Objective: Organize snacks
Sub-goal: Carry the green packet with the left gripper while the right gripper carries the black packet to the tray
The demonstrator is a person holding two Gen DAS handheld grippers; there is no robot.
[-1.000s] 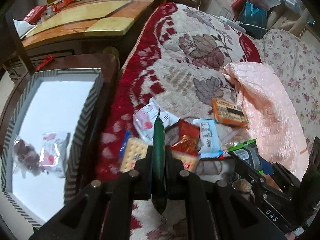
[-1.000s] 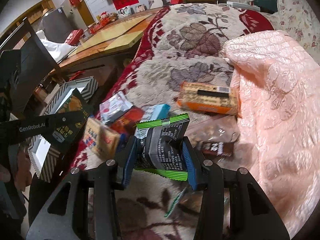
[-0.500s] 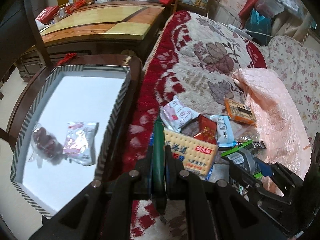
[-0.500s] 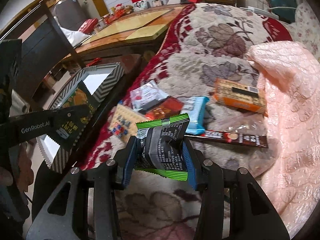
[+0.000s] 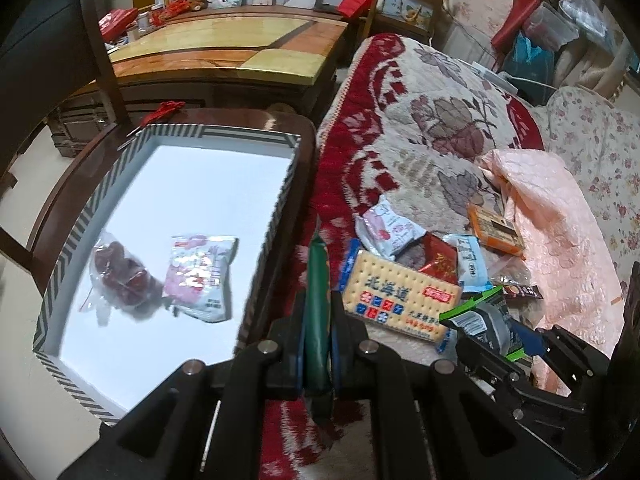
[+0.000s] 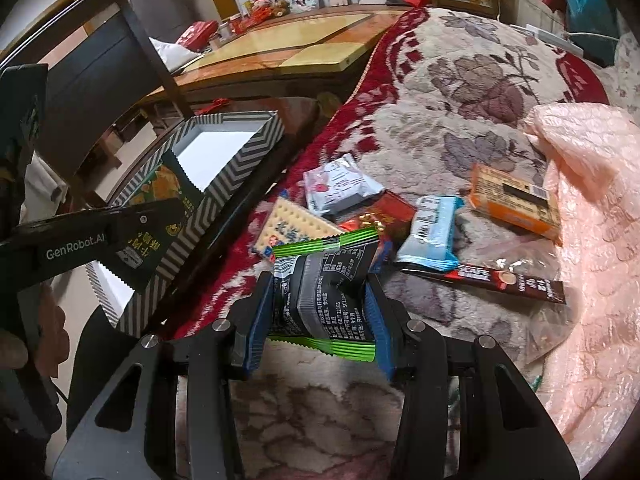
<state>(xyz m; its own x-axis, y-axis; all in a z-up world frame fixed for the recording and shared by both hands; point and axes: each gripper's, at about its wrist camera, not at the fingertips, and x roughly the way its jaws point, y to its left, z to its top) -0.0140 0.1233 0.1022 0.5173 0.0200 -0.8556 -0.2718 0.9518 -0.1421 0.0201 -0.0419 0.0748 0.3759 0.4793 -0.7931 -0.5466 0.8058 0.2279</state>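
Left gripper (image 5: 318,344) pinches a thin green packet (image 5: 317,280) edge-on; right gripper (image 6: 320,312) squeezes a soft black packet (image 6: 324,284) at 6 o'clock. Both look light, crinkly, probably slippery.

Floral blanket (image 6: 460,92) under loose snacks: cracker pack (image 5: 400,300), orange box (image 6: 514,206), coffee stick (image 6: 500,280).

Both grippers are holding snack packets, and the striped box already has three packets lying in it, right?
Not quite: the striped box holds two packets, not three, a clear bag of red pieces and a pink-and-white packet, as the left wrist view shows. The left gripper does grip a dark green packet, and the right gripper a black-and-green one.
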